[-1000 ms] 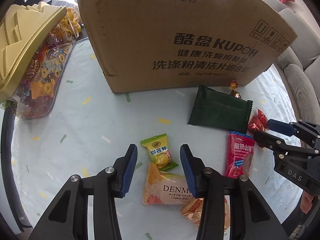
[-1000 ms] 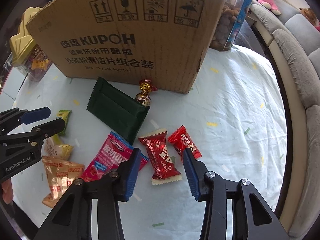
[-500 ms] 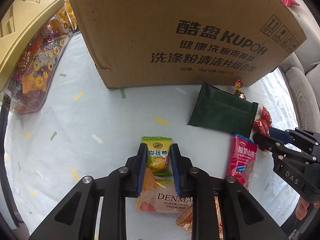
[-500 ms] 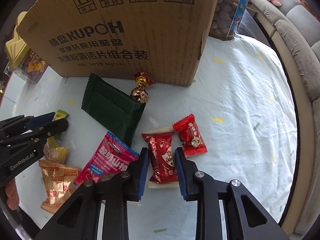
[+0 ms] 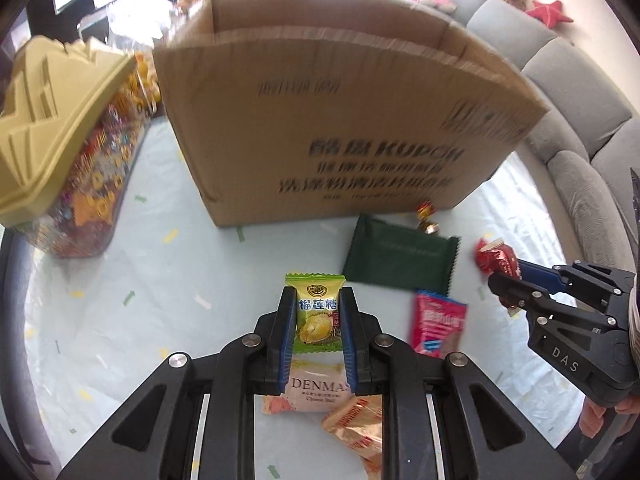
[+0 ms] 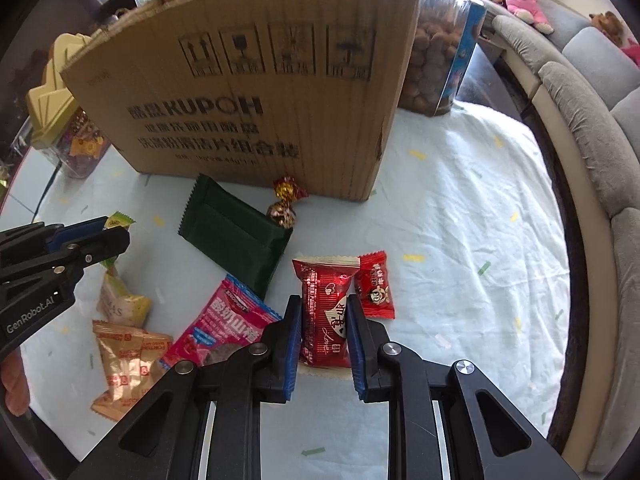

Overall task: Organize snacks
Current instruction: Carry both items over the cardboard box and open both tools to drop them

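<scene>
My left gripper [image 5: 316,300] is shut on a green durian candy [image 5: 316,310], lifted a little off the table above a pale Denmas cheese-ball packet [image 5: 316,390]. My right gripper [image 6: 324,308] is shut on a red wrapped candy [image 6: 325,312], raised beside a smaller red candy [image 6: 374,286]. An open cardboard box [image 5: 340,120] stands behind the snacks. On the table lie a dark green packet [image 6: 236,232], a pink packet [image 6: 224,330], gold-orange packets [image 6: 124,364] and a foil-wrapped chocolate [image 6: 285,204]. From the left wrist view the right gripper [image 5: 508,276] shows at the right with the red candy [image 5: 496,258].
A clear jar with a yellow lid [image 5: 60,140] full of sweets stands left of the box. A clear tub of brown snacks [image 6: 440,60] stands at the box's right. A grey sofa [image 6: 592,120] curves round the table's right edge. The cloth [image 6: 460,200] has bare room on the right.
Both grippers closed on their candies, the left on the green one and the right on the red one, then rose with them. The box's open top has come into the left wrist view.
</scene>
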Motion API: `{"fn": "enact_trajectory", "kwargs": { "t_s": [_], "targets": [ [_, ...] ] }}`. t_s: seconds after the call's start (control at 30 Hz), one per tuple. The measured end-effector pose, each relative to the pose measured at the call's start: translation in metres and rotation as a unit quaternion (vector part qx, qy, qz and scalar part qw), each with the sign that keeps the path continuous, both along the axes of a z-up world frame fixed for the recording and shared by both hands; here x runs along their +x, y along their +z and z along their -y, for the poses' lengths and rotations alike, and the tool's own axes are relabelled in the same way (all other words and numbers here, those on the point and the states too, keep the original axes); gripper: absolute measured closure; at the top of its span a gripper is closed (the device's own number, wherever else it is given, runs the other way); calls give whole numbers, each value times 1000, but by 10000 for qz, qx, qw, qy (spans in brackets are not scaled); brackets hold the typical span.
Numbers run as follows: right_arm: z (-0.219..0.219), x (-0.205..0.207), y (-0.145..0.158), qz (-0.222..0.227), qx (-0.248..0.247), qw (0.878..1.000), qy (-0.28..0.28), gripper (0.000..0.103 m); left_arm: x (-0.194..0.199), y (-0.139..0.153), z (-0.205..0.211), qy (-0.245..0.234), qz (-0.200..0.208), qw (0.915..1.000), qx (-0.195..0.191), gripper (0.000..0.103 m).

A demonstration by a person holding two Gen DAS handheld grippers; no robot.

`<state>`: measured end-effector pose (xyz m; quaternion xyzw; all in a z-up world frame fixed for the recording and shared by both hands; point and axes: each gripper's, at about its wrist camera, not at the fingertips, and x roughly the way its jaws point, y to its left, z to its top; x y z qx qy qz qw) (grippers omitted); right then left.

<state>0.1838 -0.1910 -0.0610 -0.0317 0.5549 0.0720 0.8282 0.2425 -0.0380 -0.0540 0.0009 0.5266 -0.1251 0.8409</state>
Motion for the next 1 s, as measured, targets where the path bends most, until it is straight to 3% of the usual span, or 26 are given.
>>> {"fn": "enact_trajectory", "kwargs": {
  "t_s": [0.5,1.0],
  "targets": [
    [-5,-17,76,935,204,9952,220,80,-29,71,0,-17,785,9963,-349,81],
    [-7,-18,137,1816,602,9814,184,80,-33,139,-3,-59,1548,9867,-487,81]
  ]
}}
